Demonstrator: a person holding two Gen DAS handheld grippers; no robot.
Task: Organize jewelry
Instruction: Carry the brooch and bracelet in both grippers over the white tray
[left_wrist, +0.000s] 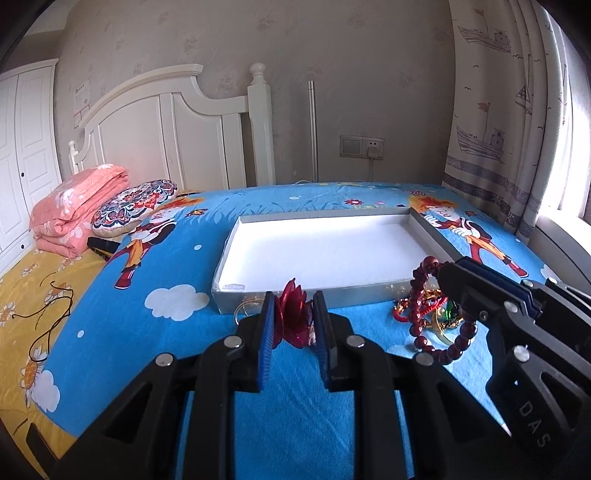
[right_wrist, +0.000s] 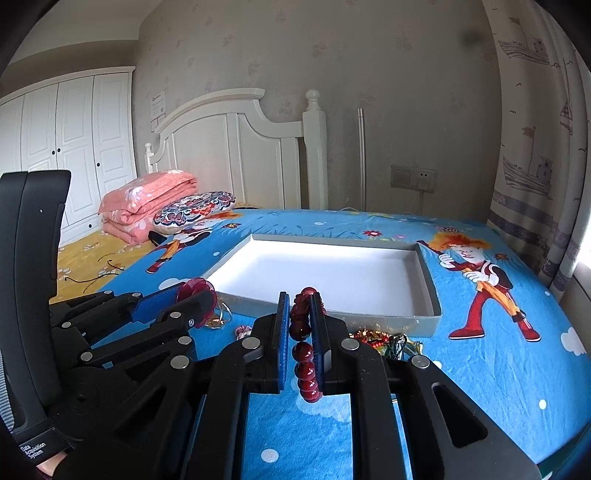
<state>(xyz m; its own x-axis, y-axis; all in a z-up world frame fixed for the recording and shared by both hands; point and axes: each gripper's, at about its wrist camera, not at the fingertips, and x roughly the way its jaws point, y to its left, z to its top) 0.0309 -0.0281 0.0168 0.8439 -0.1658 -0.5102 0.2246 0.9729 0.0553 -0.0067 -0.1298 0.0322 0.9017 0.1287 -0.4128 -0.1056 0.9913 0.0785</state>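
Note:
My left gripper (left_wrist: 293, 314) is shut on a red flower-shaped ornament (left_wrist: 293, 317), lifted just above the blue bedspread in front of the tray. From the right wrist view the same ornament (right_wrist: 195, 295) shows between the left gripper's (right_wrist: 192, 299) blue pads. My right gripper (right_wrist: 301, 306) is shut on a dark red bead bracelet (right_wrist: 304, 354), whose loop hangs down between the jaws. In the left wrist view the bracelet (left_wrist: 421, 306) dangles from the right gripper (left_wrist: 445, 271) over a small heap of jewelry (left_wrist: 439, 310). A shallow white tray (left_wrist: 236, 236) lies empty just beyond both grippers.
Gold rings (right_wrist: 219, 317) and a small pink piece (right_wrist: 242, 330) lie on the bedspread near the tray's front wall (right_wrist: 424, 319). A folded pink quilt (left_wrist: 74, 214) and a patterned cushion (left_wrist: 133, 206) sit far left. The white headboard (left_wrist: 177, 125) and curtain (left_wrist: 517, 110) bound the bed.

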